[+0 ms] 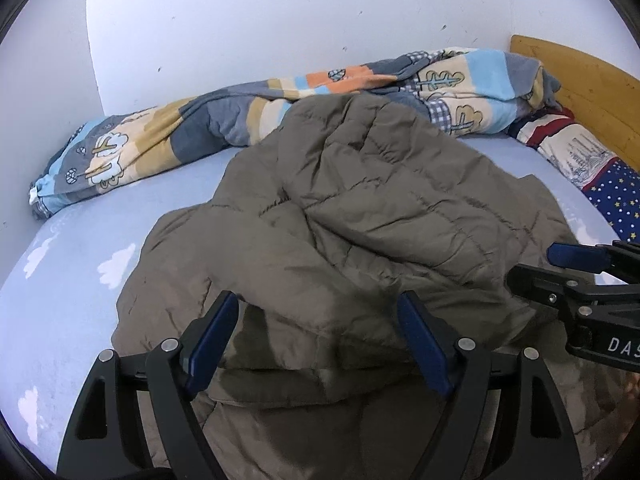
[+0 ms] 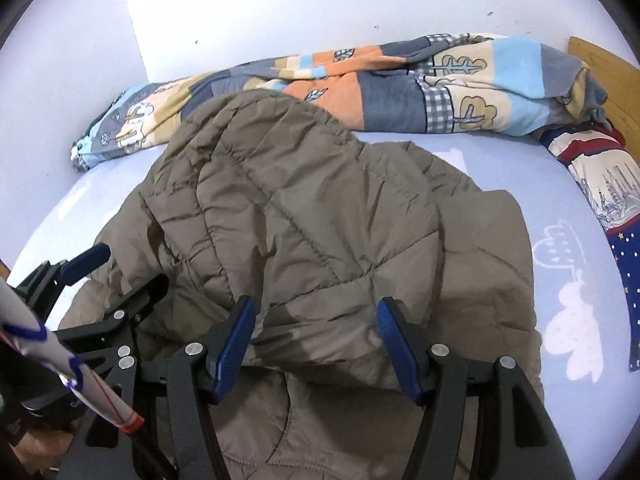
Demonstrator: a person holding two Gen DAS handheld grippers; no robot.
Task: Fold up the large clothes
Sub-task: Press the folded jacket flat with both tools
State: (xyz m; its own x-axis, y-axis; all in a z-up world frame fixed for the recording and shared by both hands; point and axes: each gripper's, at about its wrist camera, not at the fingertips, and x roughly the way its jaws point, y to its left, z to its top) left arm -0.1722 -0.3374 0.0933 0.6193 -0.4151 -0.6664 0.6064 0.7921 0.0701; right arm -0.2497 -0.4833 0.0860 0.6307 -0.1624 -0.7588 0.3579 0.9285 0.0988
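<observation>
Left gripper (image 1: 320, 312), black frame with blue pads, jaws spread wide and nothing between them, hovering just over the near fold of the olive-brown quilted puffer jacket (image 1: 360, 208). Right gripper (image 2: 316, 316), same build, jaws just as wide apart, poised above the jacket's near edge; whether either one's fingertips touch the fabric, I cannot tell. Each gripper peeks into the other's view: the right one comes in from the right edge of the left camera, the left one sits at the lower left of the right camera, both close beside the jacket.

The jacket lies rumpled in the middle of the pale blue bedsheet with white cloud prints (image 1: 60, 288), an upper layer thrown over a lower one, its far end resting against the patchwork blanket in orange, blue, grey and cream (image 2: 400, 92) bunched along the white wall (image 1: 280, 20). At the right, a navy star-print pillow with red stripes and a skyline drawing (image 2: 608, 196) sits near a yellow wooden headboard (image 1: 580, 80).
</observation>
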